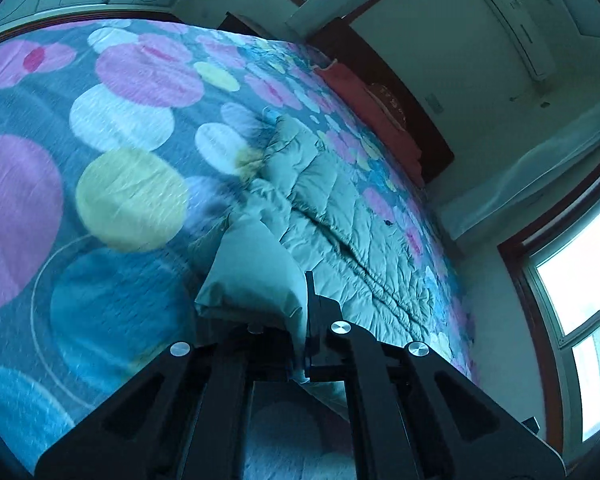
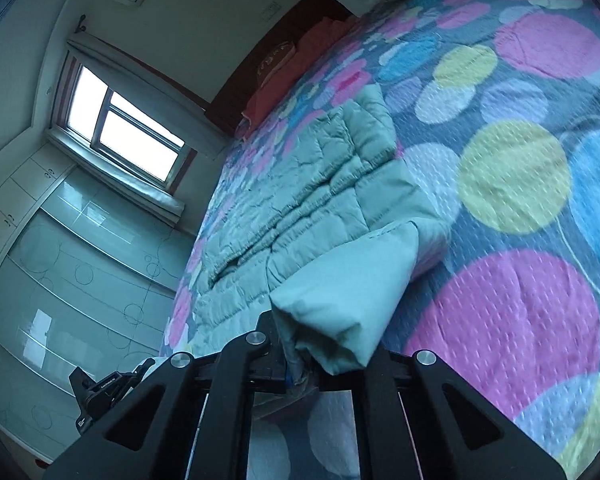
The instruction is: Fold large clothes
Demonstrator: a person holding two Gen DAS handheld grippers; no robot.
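A home bedroom. A bed (image 1: 112, 200) with a spotted cover fills the room, backed by a dark headboard (image 1: 404, 108). Nearby are a window (image 2: 128, 132), wardrobe (image 2: 72, 248) and air conditioner (image 1: 520, 36).

the jacket (image 1: 332, 208) lies on the bed (image 1: 112, 184), running away from both grippers toward the headboard (image 1: 404, 120). a cushion (image 1: 360, 96) sits at the bed's head, before the headboard. in the left wrist view a window (image 1: 580, 288) stands right of the bed. in the right wrist view the window (image 2: 120, 128) and a wardrobe (image 2: 60, 264) stand left of the bed.

the left gripper (image 1: 300, 344) and right gripper (image 2: 296, 356) each pinch a near jacket edge, raised off the bed.
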